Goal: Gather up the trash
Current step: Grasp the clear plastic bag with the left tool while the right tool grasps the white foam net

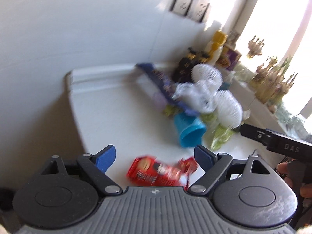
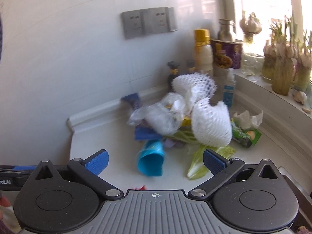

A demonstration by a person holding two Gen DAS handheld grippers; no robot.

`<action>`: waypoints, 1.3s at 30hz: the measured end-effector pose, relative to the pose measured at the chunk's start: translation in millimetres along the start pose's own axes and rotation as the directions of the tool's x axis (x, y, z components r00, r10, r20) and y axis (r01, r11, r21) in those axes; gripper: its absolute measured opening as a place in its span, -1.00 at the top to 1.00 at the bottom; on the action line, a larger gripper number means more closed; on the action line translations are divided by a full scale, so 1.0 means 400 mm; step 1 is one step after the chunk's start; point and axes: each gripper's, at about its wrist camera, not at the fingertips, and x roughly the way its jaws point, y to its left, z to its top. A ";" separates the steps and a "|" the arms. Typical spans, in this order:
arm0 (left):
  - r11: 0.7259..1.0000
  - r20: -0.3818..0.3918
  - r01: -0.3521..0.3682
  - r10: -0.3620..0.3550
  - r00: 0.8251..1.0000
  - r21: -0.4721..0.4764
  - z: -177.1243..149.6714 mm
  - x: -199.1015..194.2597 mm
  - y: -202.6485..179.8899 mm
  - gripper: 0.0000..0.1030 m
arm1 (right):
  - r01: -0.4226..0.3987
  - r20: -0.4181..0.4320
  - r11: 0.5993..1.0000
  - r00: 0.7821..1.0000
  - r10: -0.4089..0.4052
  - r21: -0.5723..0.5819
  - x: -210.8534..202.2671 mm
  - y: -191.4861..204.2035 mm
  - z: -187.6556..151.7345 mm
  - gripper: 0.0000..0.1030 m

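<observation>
— What have your jaws got right now?

— Nothing. My left jaws (image 1: 154, 157) stand spread apart over the white worktop (image 1: 117, 117), and a red snack wrapper (image 1: 156, 171) lies flat between them at the bottom centre of the left wrist view; neither pad presses on it. My right jaws (image 2: 155, 160) are spread too, bare worktop between them.

— And just past the right ones?

— A blue paper cup (image 2: 151, 160) on its side, mouth toward me, low centre of the right wrist view. Beside it on the right, a pale green cabbage leaf (image 2: 197, 165).

— Where is the rest of the trash?

— Heaped mid-frame, behind the cup: two white foam fruit nets (image 2: 212, 124), crumpled clear plastic (image 2: 161, 119) and a blue wrapper (image 2: 144, 132) beneath. To the right, a green packet (image 2: 247, 136) with a wad of tissue (image 2: 247, 118) just above it.

— Further out?

— Against the wall, a gold-capped bottle (image 2: 202, 50) and a purple noodle cup (image 2: 227, 53); grey sockets (image 2: 148, 21) above. Sprouting garlic (image 2: 280, 56) on the sill, upper right. All is somewhat blurred.
</observation>
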 end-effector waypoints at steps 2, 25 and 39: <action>0.998 0.030 0.034 -0.035 0.999 0.049 0.028 0.033 -0.024 -0.61 | 0.022 0.022 0.999 0.999 -0.023 0.047 0.024 -0.039 0.015 -1.00; 0.855 0.026 0.061 -0.087 0.996 0.515 0.122 0.389 -0.249 -0.59 | 0.073 0.041 0.960 0.995 -0.088 0.269 0.238 -0.253 0.065 -0.97; 0.901 -0.030 0.011 0.002 1.000 0.434 0.137 0.462 -0.242 0.52 | 0.079 -0.002 0.939 0.997 -0.083 0.335 0.290 -0.278 0.054 -0.12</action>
